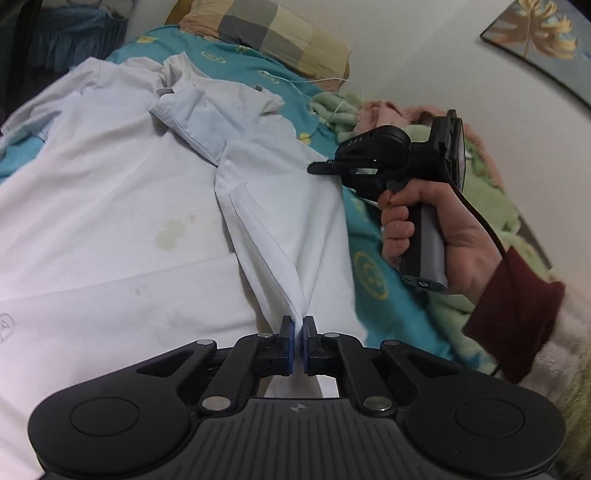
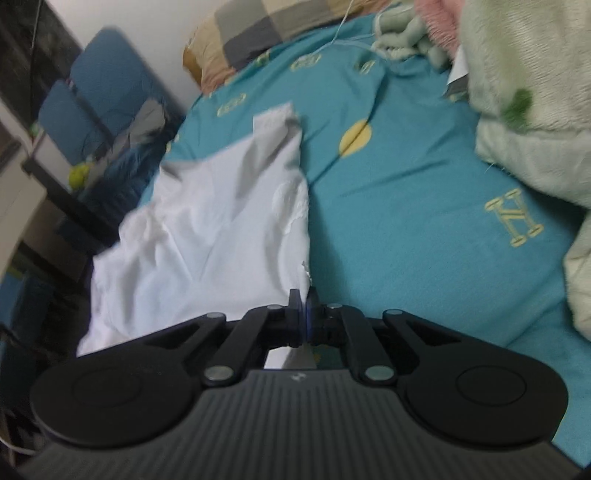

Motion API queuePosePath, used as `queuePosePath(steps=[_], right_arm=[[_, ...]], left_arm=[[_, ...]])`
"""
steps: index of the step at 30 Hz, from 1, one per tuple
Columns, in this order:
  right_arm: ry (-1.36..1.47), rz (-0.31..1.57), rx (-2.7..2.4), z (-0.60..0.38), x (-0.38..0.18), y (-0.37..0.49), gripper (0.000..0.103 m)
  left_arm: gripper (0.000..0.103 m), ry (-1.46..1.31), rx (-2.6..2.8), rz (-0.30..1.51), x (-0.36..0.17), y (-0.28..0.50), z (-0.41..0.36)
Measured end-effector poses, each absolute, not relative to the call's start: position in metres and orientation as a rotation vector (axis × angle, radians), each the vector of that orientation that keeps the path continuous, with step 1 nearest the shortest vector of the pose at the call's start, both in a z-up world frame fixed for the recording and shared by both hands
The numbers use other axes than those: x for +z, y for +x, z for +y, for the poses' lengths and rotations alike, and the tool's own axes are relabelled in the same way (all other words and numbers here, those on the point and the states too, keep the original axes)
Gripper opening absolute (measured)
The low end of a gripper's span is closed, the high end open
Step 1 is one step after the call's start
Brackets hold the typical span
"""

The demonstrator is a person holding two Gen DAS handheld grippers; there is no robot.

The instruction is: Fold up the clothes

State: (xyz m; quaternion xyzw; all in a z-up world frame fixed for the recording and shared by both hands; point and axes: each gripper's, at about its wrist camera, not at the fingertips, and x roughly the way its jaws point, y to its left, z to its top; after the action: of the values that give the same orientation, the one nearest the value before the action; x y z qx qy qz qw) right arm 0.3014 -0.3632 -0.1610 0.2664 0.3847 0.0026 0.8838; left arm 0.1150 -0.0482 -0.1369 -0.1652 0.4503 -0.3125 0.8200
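White cotton shirt, one, lies spread on the teal patterned bedsheet, collar toward the pillow. Two black two-finger grippers: left gripper has its jaws closed tight on a gathered fold of the shirt's edge; right gripper, in a hand with a dark red sleeve, has its jaws pinched shut on the shirt's edge further along. One checked beige-grey pillow at the head of the bed. Fluffy pale green blanket heaped beside the shirt, pink fleece behind it. One blue chair beside the bed. One framed leaf picture on the wall.
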Motion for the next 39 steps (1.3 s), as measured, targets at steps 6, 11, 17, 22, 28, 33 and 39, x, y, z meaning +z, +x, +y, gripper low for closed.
queuePosePath(steps=[6, 11, 17, 22, 28, 33, 39], right_arm=[[0.542, 0.817, -0.036, -0.373, -0.167, 0.303, 0.004], [0.506, 0.843, -0.033, -0.373, -0.182, 0.3, 0.007], [0.351, 0.815, -0.062, -0.356, -0.149, 0.276, 0.008], [0.298, 0.789, -0.041, -0.333, -0.108, 0.236, 0.01], [0.45, 0.672, 0.08, -0.308, -0.077, 0.169, 0.076], [0.441, 0.697, 0.122, -0.295, -0.081, 0.159, 0.075], [0.539, 0.739, 0.105, -0.302, -0.098, 0.181, 0.075]], left_arm=[[0.005, -0.25, -0.655, 1.059, -0.156, 0.115, -0.061], [0.018, -0.226, -0.649, 1.034, -0.153, 0.117, -0.06], [0.05, -0.198, -0.609, 0.977, -0.139, 0.117, -0.056], [0.065, -0.219, -0.534, 0.912, -0.124, 0.118, -0.043], [0.079, -0.417, -0.325, 0.827, -0.101, 0.141, 0.018], [0.078, -0.773, -0.113, 0.839, -0.111, 0.208, 0.102], [0.071, -1.069, 0.025, 0.796, -0.167, 0.279, 0.166]])
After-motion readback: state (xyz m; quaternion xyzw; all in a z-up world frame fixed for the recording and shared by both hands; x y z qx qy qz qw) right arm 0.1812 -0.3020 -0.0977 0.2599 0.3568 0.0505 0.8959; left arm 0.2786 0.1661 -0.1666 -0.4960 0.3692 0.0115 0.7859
